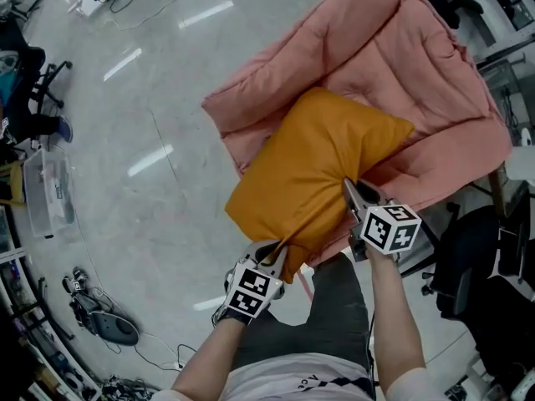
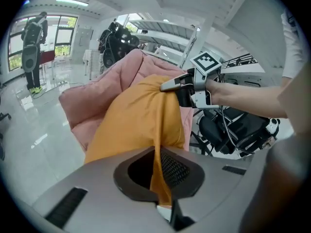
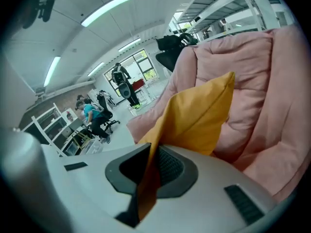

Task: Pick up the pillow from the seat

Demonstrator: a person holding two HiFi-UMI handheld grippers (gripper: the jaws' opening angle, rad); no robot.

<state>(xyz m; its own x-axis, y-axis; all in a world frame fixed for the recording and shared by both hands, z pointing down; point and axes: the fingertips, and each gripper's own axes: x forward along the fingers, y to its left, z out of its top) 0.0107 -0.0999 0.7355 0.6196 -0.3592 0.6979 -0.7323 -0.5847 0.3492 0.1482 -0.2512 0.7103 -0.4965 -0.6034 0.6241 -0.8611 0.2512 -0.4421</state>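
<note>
Two pinches are in place. Our left gripper (image 1: 280, 257) is closed on a fold of cloth at the near corner of the orange pillow (image 1: 309, 174), and our right gripper (image 1: 351, 192) is closed on a thin pleat along its right edge. In each gripper view the orange cloth runs straight down between the ribbed pads, so both holds are on the cover and not on the stuffing.

The pillow lies on the pink padded seat (image 1: 401, 65), with its far corner toward the backrest and its near end hanging over the front edge toward us. We cannot tell whether any of it has left the cushion.

We judge the grasp to be made and the lift to be the step in hand. Next we need to raise both grippers together, up and toward us, keeping them about as far apart as they are now so neither pleat is pulled out. With so little cloth in each pinch, we would lift smoothly and watch for slipping as the weight comes on.
</note>
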